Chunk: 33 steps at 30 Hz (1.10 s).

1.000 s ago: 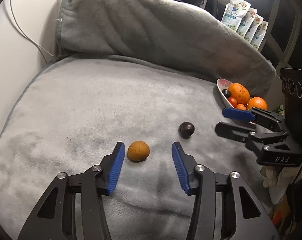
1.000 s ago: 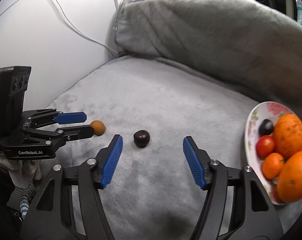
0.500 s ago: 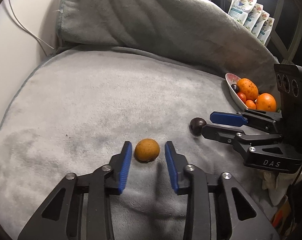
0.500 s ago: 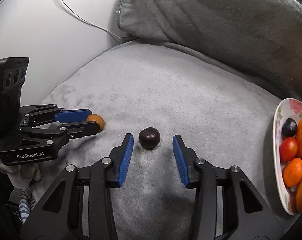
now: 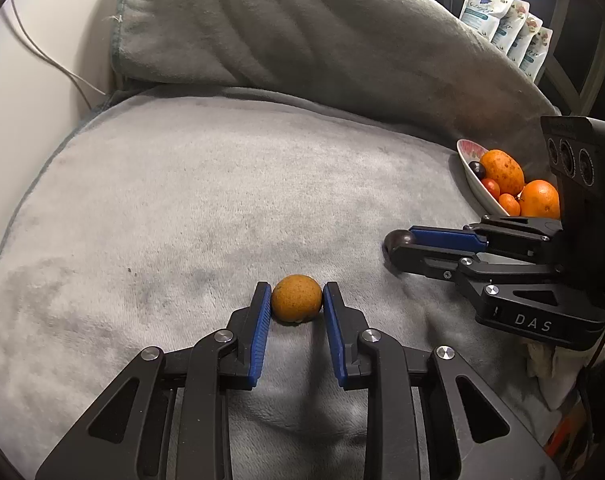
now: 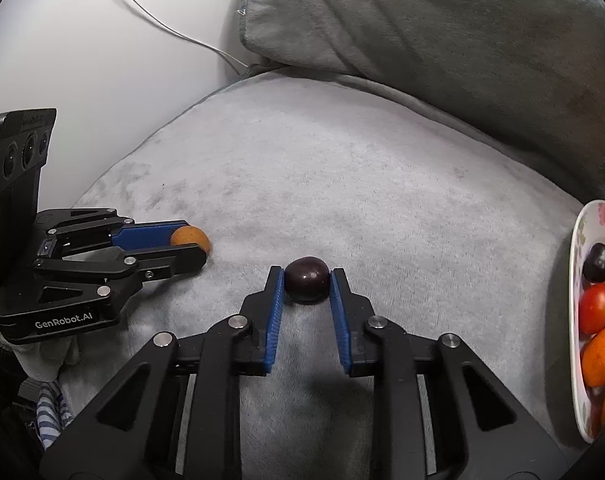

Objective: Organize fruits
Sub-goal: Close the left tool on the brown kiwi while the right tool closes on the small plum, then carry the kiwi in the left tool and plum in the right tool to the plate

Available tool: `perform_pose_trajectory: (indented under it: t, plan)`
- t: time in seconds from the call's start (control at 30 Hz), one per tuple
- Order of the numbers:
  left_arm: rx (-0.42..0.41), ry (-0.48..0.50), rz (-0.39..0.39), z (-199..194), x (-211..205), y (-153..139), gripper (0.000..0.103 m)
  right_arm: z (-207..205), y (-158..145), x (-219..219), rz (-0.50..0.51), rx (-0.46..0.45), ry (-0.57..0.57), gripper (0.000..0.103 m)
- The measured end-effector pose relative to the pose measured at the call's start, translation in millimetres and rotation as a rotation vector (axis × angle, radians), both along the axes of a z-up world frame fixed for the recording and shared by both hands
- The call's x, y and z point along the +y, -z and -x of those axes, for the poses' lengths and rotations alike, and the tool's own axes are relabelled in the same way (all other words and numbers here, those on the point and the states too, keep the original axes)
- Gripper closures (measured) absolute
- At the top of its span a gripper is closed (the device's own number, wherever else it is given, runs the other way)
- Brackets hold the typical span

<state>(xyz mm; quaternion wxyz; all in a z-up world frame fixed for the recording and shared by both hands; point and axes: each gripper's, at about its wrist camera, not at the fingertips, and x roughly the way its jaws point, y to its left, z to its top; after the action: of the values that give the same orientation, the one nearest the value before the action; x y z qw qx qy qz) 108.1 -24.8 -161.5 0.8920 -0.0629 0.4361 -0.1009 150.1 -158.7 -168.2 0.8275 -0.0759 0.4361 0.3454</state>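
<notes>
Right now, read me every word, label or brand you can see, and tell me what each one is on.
"DAS": on the body of the right gripper, seen from the left wrist.
"GenRobot.AI": on the body of the left gripper, seen from the right wrist.
Print on the white pouches at the back: too small and blurred to read.

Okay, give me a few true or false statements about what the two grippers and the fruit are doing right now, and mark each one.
1. The left gripper is shut on the small orange fruit. True.
2. The right gripper is empty. False: its jaws clamp the dark plum.
3. The plate already holds fruit. True.
4. Both gripped fruits are lifted clear of the grey blanket. False: both rest on it.
</notes>
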Motion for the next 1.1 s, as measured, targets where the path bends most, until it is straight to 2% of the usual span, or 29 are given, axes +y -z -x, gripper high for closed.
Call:
perform_pose_trajectory:
  t: [0.17,0.4,0.83,1.1]
  plan:
    - [-0.017,0.002,0.0,2,-3,-5,0.078,2,-1,-2,-0.007,-0.01,0.005,0.079]
    - [-0.065,0.03,0.014,7,-17,-23,0.078,7,-20,-20,-0.047,-0.054,0.033,0.079]
    - [-0.14,0.139,0.042,-14,-72,-57,0.078,11,-68,-98,-0.072,-0.177,0.168,0.079]
    - [-0.181,0.214,0.052,-30,-113,-71,0.078,6,-85,-149,-0.057,-0.229,0.269,0.079]
